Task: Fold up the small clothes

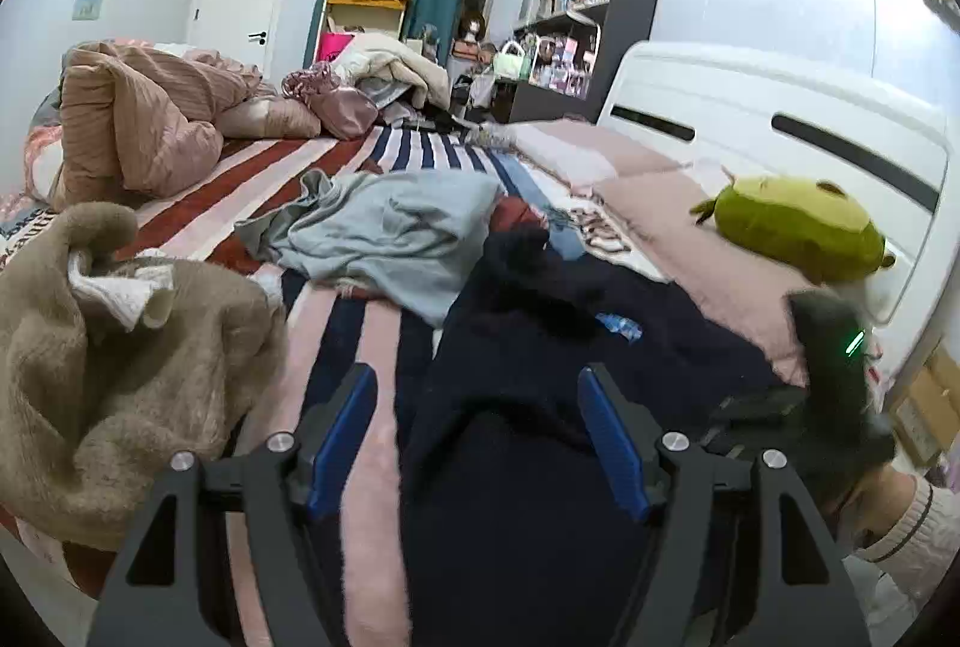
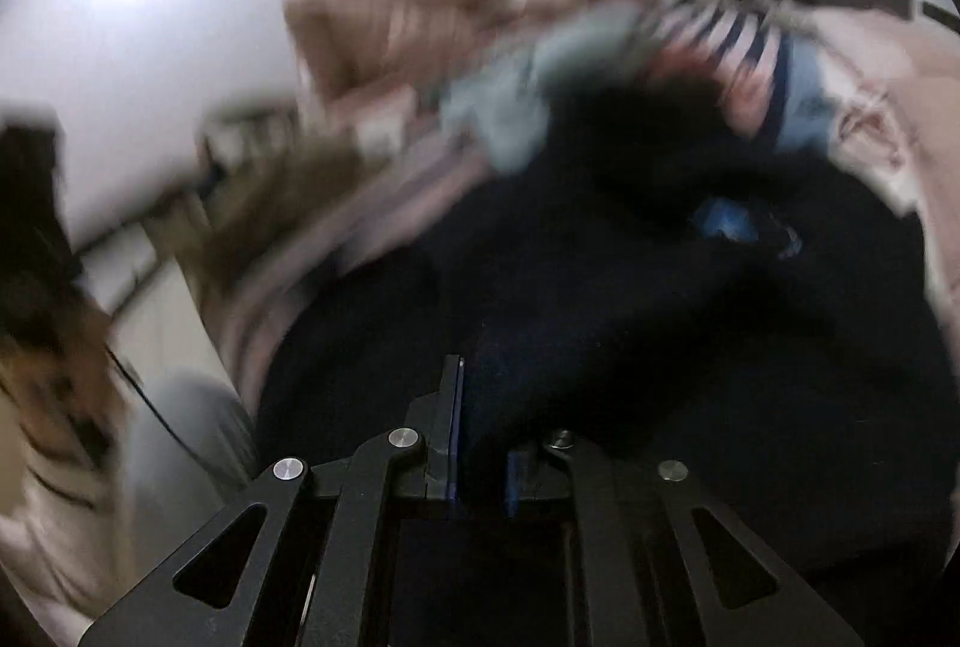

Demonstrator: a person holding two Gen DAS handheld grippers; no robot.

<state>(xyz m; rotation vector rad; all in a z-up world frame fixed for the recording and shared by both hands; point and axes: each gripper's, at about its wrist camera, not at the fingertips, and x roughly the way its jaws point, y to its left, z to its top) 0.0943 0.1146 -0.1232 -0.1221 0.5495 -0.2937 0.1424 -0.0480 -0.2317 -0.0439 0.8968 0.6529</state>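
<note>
Dark navy soft cloth garment (image 1: 540, 347) lies unfolded on the striped bed (image 1: 360, 347), its edge pinched in the nearly closed right gripper (image 2: 480, 443), the left gripper (image 1: 480, 425) wide open and empty above it, so folding has hardly begun.

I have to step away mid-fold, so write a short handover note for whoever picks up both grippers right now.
Left gripper: open, its jaws either side of the dark navy garment on the striped bedspread; not gripping.
Right gripper: shut on a fold of the same navy garment; its view is blurred.
Waiting: grey garment crumpled beyond, tan fleece garment heaped at left.
Done: nothing looks folded.
Left: fold the navy piece, then the grey and tan ones.
</note>
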